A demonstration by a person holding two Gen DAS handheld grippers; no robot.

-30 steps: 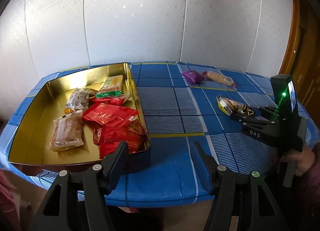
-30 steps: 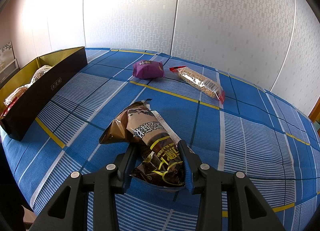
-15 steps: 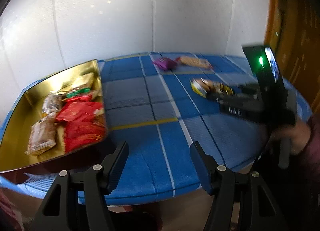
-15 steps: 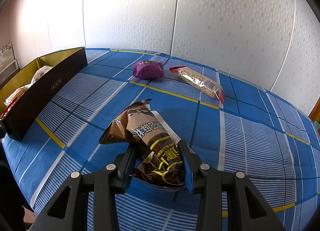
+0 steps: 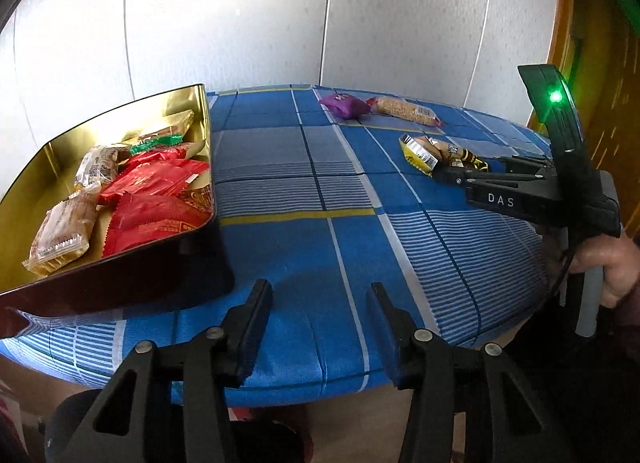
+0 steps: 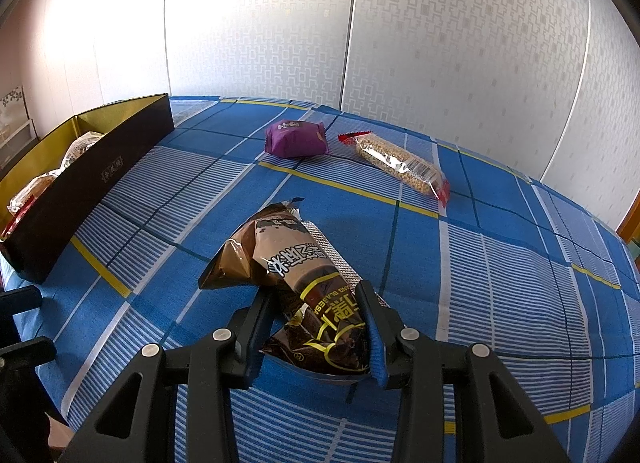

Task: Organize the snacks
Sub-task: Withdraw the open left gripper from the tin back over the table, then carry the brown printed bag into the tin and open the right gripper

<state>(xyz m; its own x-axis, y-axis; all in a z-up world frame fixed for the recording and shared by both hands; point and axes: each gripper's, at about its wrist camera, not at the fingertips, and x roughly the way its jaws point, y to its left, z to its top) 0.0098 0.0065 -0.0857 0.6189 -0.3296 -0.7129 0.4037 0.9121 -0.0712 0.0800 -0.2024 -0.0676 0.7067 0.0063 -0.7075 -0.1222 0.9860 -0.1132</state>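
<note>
Left of the left gripper [image 5: 320, 299], the gold tray [image 5: 120, 119] holds red [image 5: 156, 199] and tan packets [image 5: 60, 235]; its near corner runs out of frame. The left gripper's jaws are closing over bare tablecloth [image 5: 304, 247], nothing between them. Ahead and to its right, the right gripper [image 6: 316, 299] pinches the brown snack packet [image 6: 296, 263]; the packet's near end is hidden behind the fingers. Beyond it lie a purple packet [image 6: 296, 139] and a clear cereal bar [image 6: 400, 165]. The hand [image 5: 612, 267] is cut off at the frame edge.
</note>
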